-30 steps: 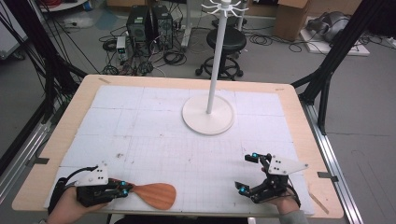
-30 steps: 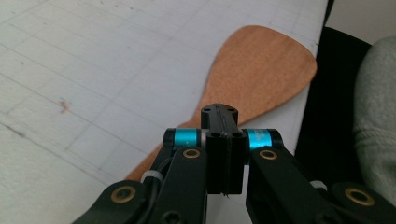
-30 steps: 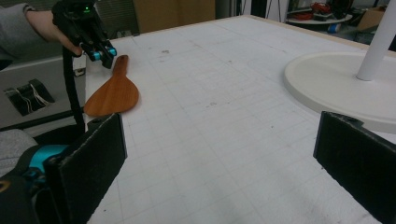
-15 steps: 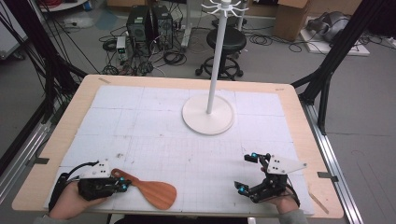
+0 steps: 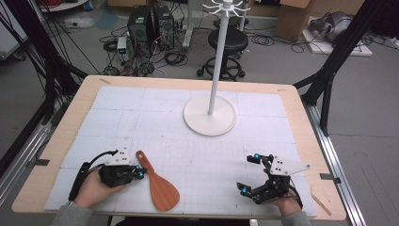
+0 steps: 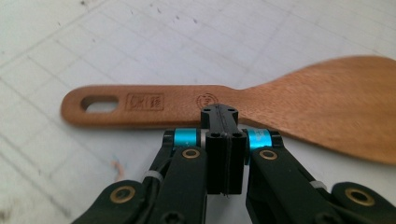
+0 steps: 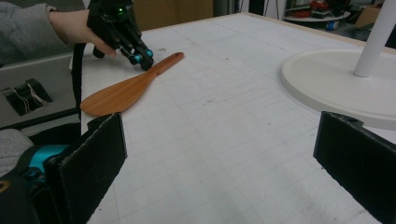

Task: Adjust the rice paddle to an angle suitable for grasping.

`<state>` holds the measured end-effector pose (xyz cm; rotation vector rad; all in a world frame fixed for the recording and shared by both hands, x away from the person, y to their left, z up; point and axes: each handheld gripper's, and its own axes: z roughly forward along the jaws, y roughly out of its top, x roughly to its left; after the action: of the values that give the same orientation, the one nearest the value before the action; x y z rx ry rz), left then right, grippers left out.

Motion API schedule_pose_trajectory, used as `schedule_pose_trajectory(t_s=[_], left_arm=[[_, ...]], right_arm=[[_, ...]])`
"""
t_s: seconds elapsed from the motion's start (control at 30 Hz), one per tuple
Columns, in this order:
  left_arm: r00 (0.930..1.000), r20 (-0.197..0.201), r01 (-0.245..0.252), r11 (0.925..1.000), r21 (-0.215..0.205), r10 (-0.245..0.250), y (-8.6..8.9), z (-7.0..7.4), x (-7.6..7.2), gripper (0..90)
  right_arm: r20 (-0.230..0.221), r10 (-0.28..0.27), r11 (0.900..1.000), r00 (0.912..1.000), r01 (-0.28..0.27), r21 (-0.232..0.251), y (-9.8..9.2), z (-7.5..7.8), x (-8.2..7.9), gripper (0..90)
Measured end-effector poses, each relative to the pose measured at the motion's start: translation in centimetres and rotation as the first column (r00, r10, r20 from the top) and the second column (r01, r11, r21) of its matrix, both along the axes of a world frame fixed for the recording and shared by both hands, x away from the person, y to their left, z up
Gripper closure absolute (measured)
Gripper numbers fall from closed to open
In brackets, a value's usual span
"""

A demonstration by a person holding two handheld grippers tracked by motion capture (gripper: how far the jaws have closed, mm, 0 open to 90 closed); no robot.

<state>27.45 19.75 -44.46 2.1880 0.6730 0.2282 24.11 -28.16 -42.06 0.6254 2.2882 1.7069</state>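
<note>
The left claw (image 6: 223,122), jaws shut with nothing between them, touches the wooden rice paddle (image 6: 261,109) at its neck. To grasp it, open wide first, then straddle the handle. The right claw (image 5: 251,174) gapes, holding nothing.

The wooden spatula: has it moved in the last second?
Yes. The spatula has swung: its handle now points up the table toward the white stand, its blade toward the near edge, where before it lay crosswise.

We see bright, even light from above, with no hard glare. The white surface (image 5: 155,117) looks pale and soft. Shadows are small and faint. Our high view is a little fuzzy. In the right gripper view the near black pads look blurry, and far things look soft.
</note>
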Motion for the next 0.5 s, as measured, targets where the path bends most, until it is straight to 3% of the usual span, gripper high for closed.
schedule_pose_trajectory(t_s=[0.23, 0.5], left_arm=[[0.9997, 0.013, 0.019, 0.9998, 0.0, -0.019, -2.5, -0.1, 1.3, 89.7], [0.9984, 0.043, 0.036, 0.9993, -0.004, -0.036, -5.1, -0.3, 1.5, 89.7]], right_arm=[[-0.001, -0.019, 1.0, 0.9998, 0.019, 0.008, -0.1, 0.1, 0.0, 1.2], [0.003, -0.018, 1.0, 0.9998, 0.018, 0.009, -0.2, 0.1, 0.0, 1.2]])
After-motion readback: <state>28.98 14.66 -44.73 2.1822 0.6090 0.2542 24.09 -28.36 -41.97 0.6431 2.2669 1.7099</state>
